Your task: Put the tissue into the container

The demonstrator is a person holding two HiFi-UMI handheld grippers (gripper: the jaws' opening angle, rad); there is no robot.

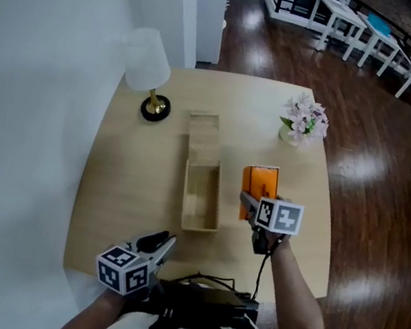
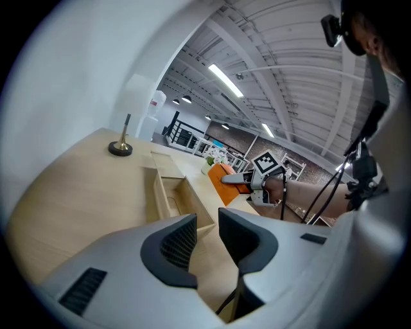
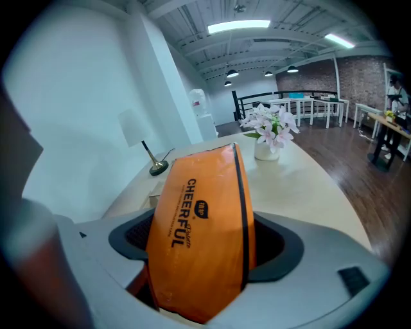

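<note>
The left gripper (image 1: 162, 244) is low, near the person's body, at the near edge of the round wooden table (image 1: 119, 184); its 2 jaws stand a little apart and nothing is between them. The right gripper (image 1: 251, 201) is clamped on the orange tissue pack (image 1: 260, 180), with 1 pad on each broad side; the pack stands on its edge and carries the print "CHEERFUL". The pack is just beside the right wall of the open wooden container (image 1: 201, 198), outside it, and I cannot tell if it touches the table. The container has nothing inside, and its lid (image 1: 202, 137) lies at its far end. Farther away stand a white lamp (image 1: 148, 63) on the left and a vase of pale flowers (image 1: 303, 122) on the right.
</note>
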